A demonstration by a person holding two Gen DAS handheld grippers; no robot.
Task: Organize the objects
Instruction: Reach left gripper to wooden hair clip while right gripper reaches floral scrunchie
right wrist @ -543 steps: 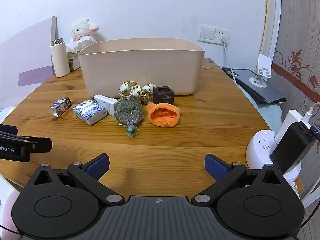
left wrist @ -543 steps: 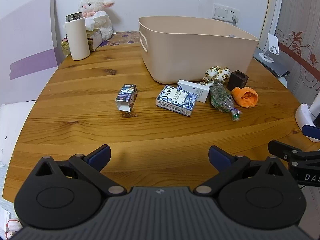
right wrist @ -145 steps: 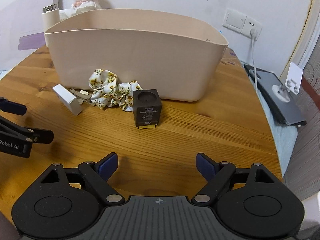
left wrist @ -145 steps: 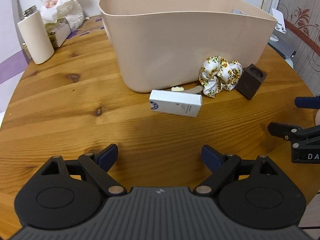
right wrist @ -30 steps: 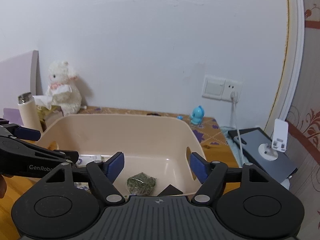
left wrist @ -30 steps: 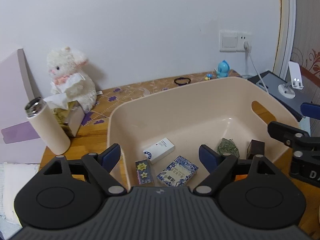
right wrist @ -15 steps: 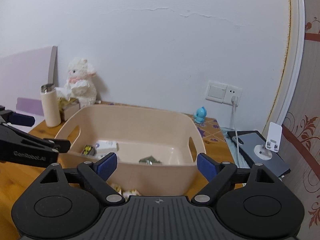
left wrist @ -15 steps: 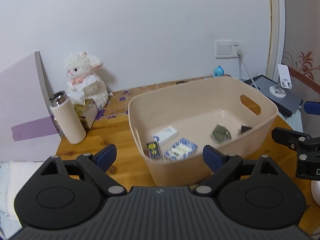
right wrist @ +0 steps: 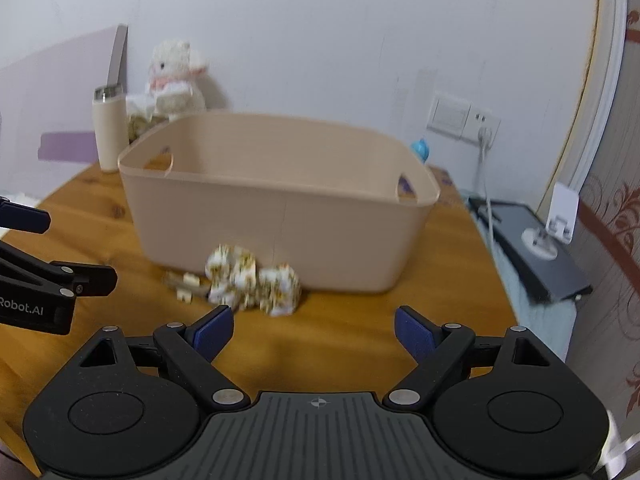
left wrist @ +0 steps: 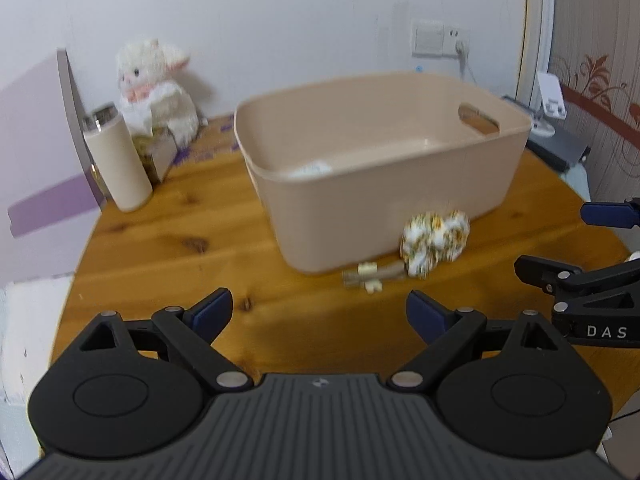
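A beige plastic bin (left wrist: 384,168) (right wrist: 280,216) stands on the round wooden table (left wrist: 168,256). Against its near wall lie a floral scrunchie (left wrist: 434,236) (right wrist: 252,280) and a small brown clip (left wrist: 370,276) (right wrist: 186,284). A white box (left wrist: 310,169) shows inside the bin; its other contents are hidden by the wall. My left gripper (left wrist: 318,312) is open and empty, short of the clip. My right gripper (right wrist: 310,330) is open and empty, just short of the scrunchie. Each gripper appears at the edge of the other's view.
A cream flask (left wrist: 116,160) and a white plush lamb (left wrist: 154,88) stand at the table's far left, with a purple board (left wrist: 36,152) beside them. A dark tablet (right wrist: 532,256) with a white stand lies off the table's right edge.
Both grippers have pulled back from above the bin and sunk toward the table. The bin's inside has dropped from sight and the scrunchie and clip have come into view.
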